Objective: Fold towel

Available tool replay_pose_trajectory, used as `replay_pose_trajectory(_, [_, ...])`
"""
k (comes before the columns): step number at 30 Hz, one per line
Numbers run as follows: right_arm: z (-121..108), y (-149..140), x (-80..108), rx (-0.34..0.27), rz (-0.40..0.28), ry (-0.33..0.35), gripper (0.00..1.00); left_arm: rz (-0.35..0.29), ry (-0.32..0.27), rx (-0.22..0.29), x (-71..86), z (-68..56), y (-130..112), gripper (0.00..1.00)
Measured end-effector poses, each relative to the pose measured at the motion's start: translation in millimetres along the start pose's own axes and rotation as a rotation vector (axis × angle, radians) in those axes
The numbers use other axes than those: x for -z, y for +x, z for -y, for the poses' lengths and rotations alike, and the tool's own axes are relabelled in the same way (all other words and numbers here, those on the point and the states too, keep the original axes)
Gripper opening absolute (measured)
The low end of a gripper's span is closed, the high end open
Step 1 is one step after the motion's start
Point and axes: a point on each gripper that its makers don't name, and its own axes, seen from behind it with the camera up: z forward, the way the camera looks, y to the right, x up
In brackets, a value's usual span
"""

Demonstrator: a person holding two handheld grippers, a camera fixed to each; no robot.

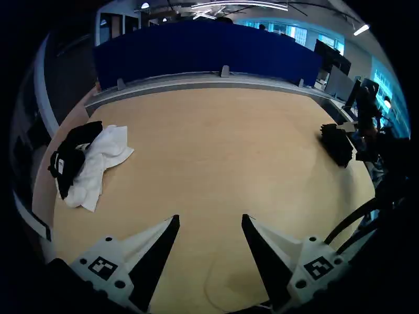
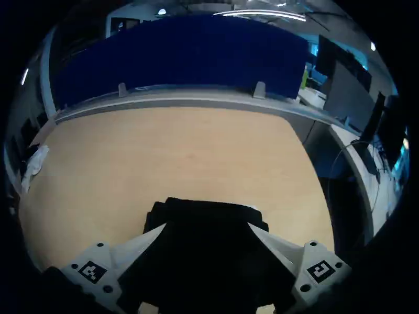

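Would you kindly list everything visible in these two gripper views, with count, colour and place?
table: one, light wood, spanning the foreground
white towel: one, white, crumpled at the table's left edge
black cloth: one, black, bunched against the white towel's left side
folded stack: one, black, on the table between the right gripper's fingers
partition: one, dark blue, along the table's far edge
monitors: several, dark, beyond the table on the right
ceiling lights: a few, white, overhead
left gripper: one, white and black, open over bare table
right gripper: one, white and black, open around the stack
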Motion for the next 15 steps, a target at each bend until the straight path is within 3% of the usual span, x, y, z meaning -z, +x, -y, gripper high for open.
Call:
replay_pose_trajectory(8, [14.2,1.3,47.9,-0.001,-0.044,-0.031,1.0,-0.013,-0.013,0.002,-2.3,3.6,4.7,0.88])
replay_pose_trajectory(15, [26.8,-15.8,73.7,-0.023,-0.028,-0.045,1.0,-0.021,-0.026,-0.008,-3.5,3.4,7.6,0.88])
